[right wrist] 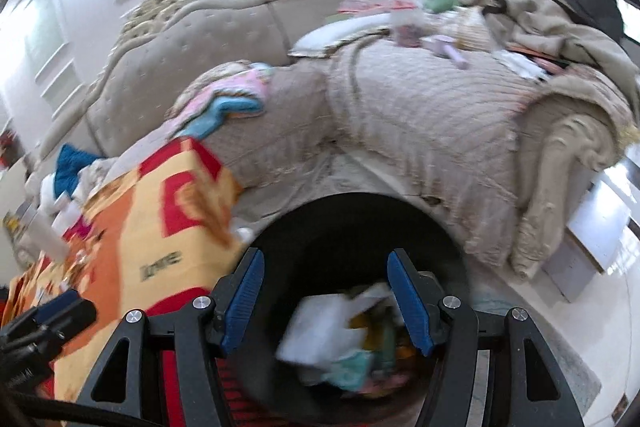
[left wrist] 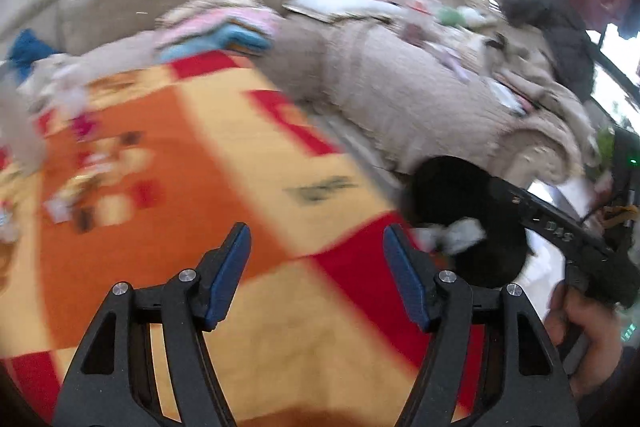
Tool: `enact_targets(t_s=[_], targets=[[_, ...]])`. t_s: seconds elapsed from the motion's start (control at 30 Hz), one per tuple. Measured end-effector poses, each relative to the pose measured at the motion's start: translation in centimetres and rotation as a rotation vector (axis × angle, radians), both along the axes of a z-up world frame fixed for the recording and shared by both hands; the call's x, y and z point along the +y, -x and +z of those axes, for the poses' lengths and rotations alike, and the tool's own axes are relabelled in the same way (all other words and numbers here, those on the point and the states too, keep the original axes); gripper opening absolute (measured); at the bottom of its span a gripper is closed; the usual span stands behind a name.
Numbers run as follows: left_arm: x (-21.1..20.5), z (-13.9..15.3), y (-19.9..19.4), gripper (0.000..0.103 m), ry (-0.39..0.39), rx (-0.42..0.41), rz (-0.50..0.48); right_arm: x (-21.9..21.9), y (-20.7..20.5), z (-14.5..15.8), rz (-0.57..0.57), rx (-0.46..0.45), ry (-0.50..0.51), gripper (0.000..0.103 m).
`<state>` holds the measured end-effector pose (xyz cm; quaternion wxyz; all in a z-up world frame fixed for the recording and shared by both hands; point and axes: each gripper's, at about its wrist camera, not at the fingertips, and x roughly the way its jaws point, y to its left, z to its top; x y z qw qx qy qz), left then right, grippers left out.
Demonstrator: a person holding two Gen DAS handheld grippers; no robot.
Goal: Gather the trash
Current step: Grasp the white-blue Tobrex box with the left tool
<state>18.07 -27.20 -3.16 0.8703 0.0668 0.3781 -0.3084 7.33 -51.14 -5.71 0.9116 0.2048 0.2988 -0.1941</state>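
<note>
Jaws of both the left gripper (left wrist: 316,259) and right gripper (right wrist: 324,287) gape, empty; light, crushable scraps (left wrist: 76,195) at ten o'clock want pinching mid-crumple.

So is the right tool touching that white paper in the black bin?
Apart. In the right wrist view the right tool stands open above the black bin, and the white paper lies down inside, blurred, clear of both blue pads.
</note>
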Motion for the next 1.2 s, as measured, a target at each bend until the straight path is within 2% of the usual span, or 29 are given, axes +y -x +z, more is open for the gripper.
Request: enact_targets(t_s=[0.2,0.3,0.33,0.43,0.57,0.77,0.87,0.93,0.97,1.0,1.1,1.2], targets=[[13.5,-0.3,-4.1,0.068,-0.014,-0.021,0.245,8.9,-3.9,-0.2,0.201,-0.003,0.045,0.064],[19.3,-0.7,-6.8,0.068,-0.018,-0.012,0.396,13.6,-5.2,-0.2,0.304,0.002,0.135,0.065],[21.8,-0.8,-8.1,0.068,-0.009,0.004,0.467,15.7,-5.7,-0.2,0.339,0.007,0.198,0.065],[26.9,-1.3,-11.8,0.068,0.05,0.076,0.616,18.8,-6.4,-0.5,0.403,0.021,0.303,0.065],[28.8,-2.4,-16.4,0.068,0.105,0.161,0.683,20.7,-6.7,-0.6,0.453,0.01,0.342,0.065],[28.6,-5.1,-20.8,0.068,0.035,0.268,0.826,19.3,-7.2,-0.9,0.458,0.018,0.257,0.065],[28.7,-6.2,-21.5,0.069,0.029,0.291,0.857,18.8,-7.3,-0.9,0.451,0.014,0.219,0.065],[28.5,-6.1,-21.1,0.062,0.005,0.262,0.859,19.0,-7.2,-0.9,0.454,0.007,0.228,0.065],[28.4,-5.9,-20.8,0.033,0.0,0.244,0.855,19.1,-7.0,-0.8,0.455,0.001,0.239,0.065],[28.3,-5.8,-20.2,0.028,-0.002,0.231,0.839,19.3,-6.8,-0.5,0.454,-0.01,0.25,0.065],[28.3,-5.0,-17.2,0.028,0.022,0.2,0.761,19.9,-6.9,0.6,0.466,-0.08,0.246,0.065],[28.5,-4.8,-13.1,0.028,0.026,0.182,0.668,21.8,-10.2,1.2,0.525,-0.05,0.177,0.065]])
